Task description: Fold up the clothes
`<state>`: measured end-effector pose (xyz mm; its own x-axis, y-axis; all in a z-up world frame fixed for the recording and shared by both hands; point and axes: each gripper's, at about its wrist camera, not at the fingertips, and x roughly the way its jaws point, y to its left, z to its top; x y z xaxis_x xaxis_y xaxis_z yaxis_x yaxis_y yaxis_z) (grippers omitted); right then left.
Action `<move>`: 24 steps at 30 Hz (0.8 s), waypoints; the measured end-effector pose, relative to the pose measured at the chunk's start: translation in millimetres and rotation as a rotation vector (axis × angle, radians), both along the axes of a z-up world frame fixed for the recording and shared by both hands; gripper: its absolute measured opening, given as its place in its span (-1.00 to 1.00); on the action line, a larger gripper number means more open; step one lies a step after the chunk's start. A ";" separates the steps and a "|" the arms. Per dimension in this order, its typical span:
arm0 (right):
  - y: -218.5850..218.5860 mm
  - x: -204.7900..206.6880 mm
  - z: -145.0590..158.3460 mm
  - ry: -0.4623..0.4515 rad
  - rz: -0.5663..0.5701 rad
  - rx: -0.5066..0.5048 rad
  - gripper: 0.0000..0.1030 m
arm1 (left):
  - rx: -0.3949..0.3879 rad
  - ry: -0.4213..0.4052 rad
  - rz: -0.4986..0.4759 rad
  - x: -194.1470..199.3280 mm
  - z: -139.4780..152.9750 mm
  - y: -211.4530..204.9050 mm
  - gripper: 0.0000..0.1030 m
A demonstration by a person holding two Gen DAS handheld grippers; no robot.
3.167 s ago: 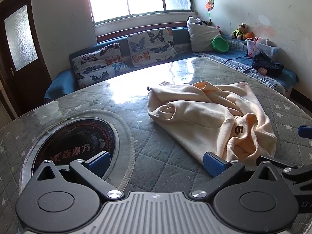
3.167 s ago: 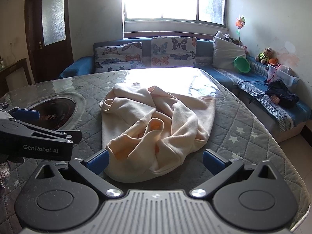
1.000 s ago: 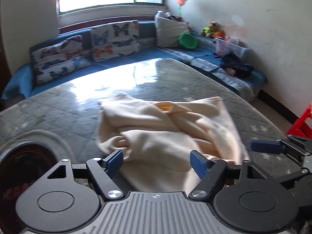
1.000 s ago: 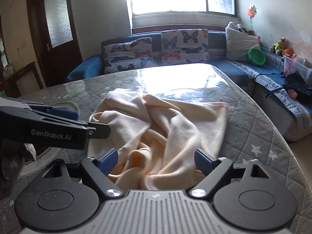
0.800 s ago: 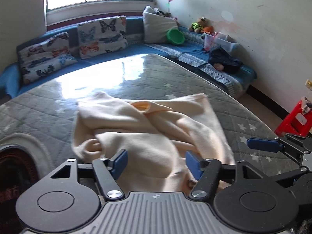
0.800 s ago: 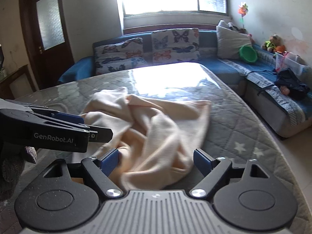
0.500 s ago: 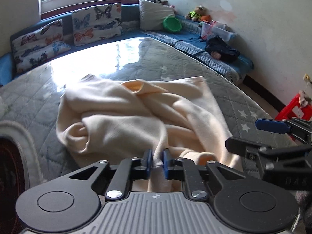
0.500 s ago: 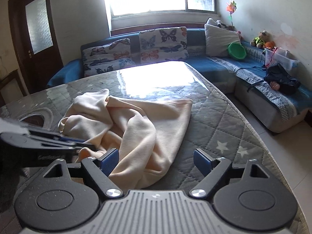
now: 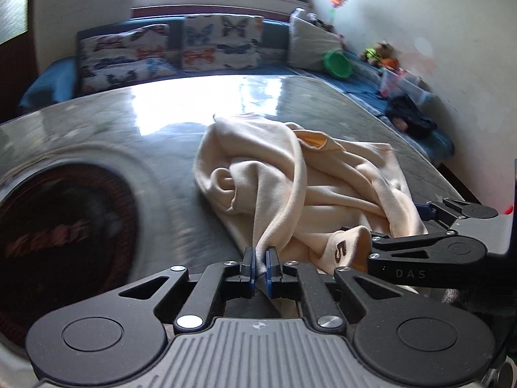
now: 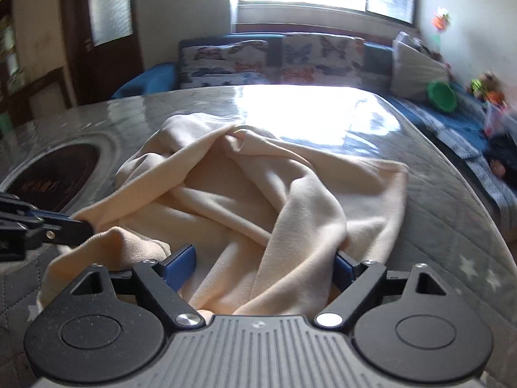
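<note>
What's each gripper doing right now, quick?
Left gripper: shut on a fold of the cream sweatshirt.
Right gripper: open, fingers either side of the sweatshirt, not clamping it.

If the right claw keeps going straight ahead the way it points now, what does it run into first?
The cream garment. The right claw is open, and a fold of the cloth already lies between its fingers, so it would meet cloth almost at once. The table lies beyond, though depth is unclear.

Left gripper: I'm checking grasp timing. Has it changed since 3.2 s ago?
Yes. The left gripper, open then beside the dark round inset, is now shut on the cream garment, nearer its edge.
</note>
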<state>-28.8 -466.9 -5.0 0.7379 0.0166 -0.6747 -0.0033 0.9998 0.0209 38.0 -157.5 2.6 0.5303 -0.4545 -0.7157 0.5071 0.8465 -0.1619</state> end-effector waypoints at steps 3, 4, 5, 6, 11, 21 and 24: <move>26.0 6.6 -0.5 -0.005 0.057 -0.009 0.72 | -0.002 -0.008 0.049 -4.7 1.3 27.4 -0.88; 34.7 8.6 -0.6 -0.007 0.076 -0.011 0.72 | -0.003 -0.011 0.068 -6.5 1.9 37.1 -0.88; 43.4 10.7 -0.7 -0.009 0.094 -0.013 0.72 | -0.004 -0.013 0.086 -8.3 2.4 46.7 -0.88; 52.5 12.9 -0.7 -0.011 0.115 -0.014 0.72 | -0.004 -0.015 0.107 -10.3 2.7 57.4 -0.88; 100.7 22.5 -0.5 -0.004 0.227 -0.010 0.72 | -0.003 -0.019 0.211 -20.9 5.4 112.1 -0.88; 162.5 20.3 16.9 0.037 0.437 0.003 0.70 | -0.005 0.002 0.320 -48.4 4.7 191.5 -0.88; 164.3 23.8 35.9 -0.002 0.458 -0.004 0.69 | -0.027 0.013 0.315 -48.5 7.9 199.5 -0.87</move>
<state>-5.0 -302.6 30.9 0.6566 0.3391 -0.6737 -0.4454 0.8952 0.0164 -10.5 42.0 10.4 0.6388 -0.2884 -0.7133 0.2182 0.9569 -0.1915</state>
